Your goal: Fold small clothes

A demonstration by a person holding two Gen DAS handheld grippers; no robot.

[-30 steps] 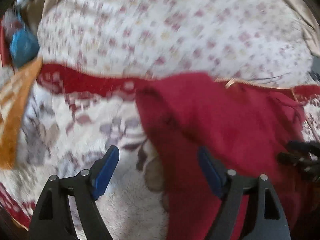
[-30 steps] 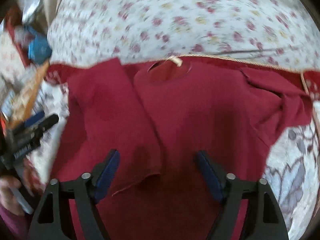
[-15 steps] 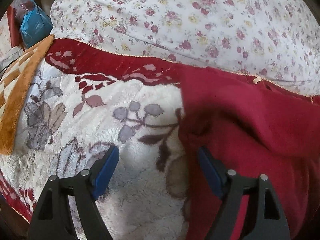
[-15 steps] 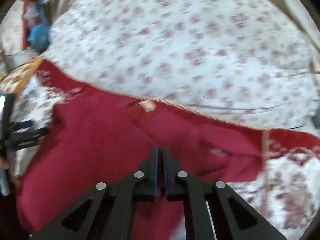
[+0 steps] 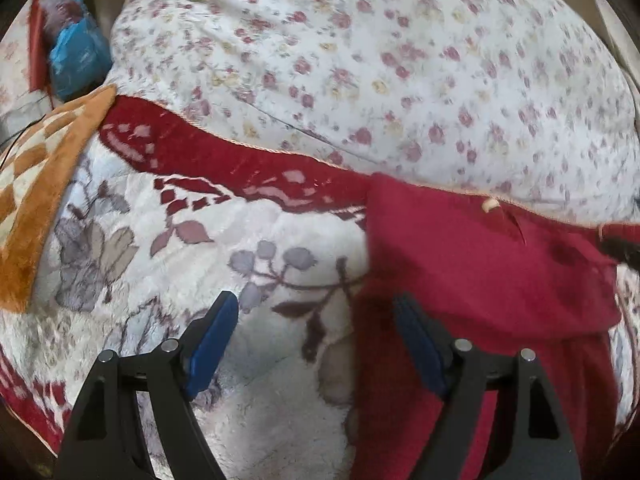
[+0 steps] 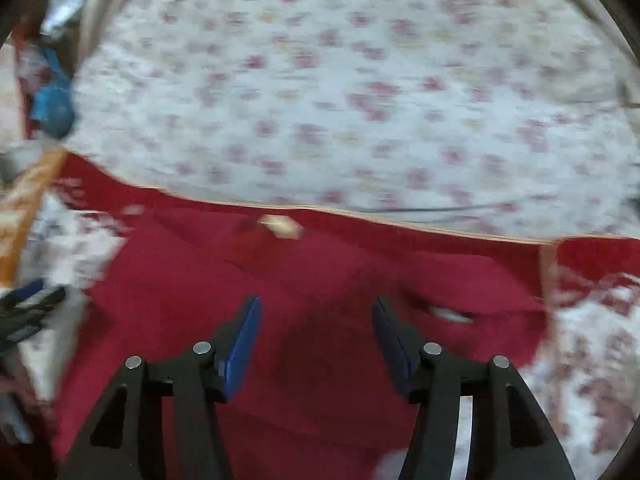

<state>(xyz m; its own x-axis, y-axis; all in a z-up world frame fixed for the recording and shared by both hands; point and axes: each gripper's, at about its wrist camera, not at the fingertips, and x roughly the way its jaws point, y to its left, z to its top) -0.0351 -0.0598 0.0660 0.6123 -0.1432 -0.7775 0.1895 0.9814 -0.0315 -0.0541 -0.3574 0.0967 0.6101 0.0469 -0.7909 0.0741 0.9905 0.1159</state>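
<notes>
Standing wide apart, the jaws of the left gripper [image 5: 316, 320] hold nothing; each of its two black fingers carries a flat blue pad. The left pad hangs over fluffy cream pile, the right one over the edge of the red garment [image 5: 480, 272]. The right gripper [image 6: 316, 316] is likewise spread, its two blue pads framing bare red cloth, with nothing pinched between them.

One garment is in view: a small, soft, matte knit top in deep crimson, lying on the bed in flat layers with folded edges. In the right wrist view, which is smeared by motion, it fills the lower middle of the frame, and a small pale tag [image 6: 280, 226] marks the neckline at its far edge. In the left wrist view it lies to the right, creased.

Under it is a plush blanket [image 5: 248, 248], cream and shaggy, printed with grey-mauve leaves and berries and edged by a red patterned border. Beyond the border swells a smooth white cotton quilt [image 5: 400, 60] scattered with small pink and yellow roses. At the far left lies one fuzzy orange-and-cream chequered throw [image 5: 36, 184], and behind it a crinkled blue plastic bag [image 5: 78, 60]. The left gripper's dark tip also shows at the left edge of the right wrist view.
</notes>
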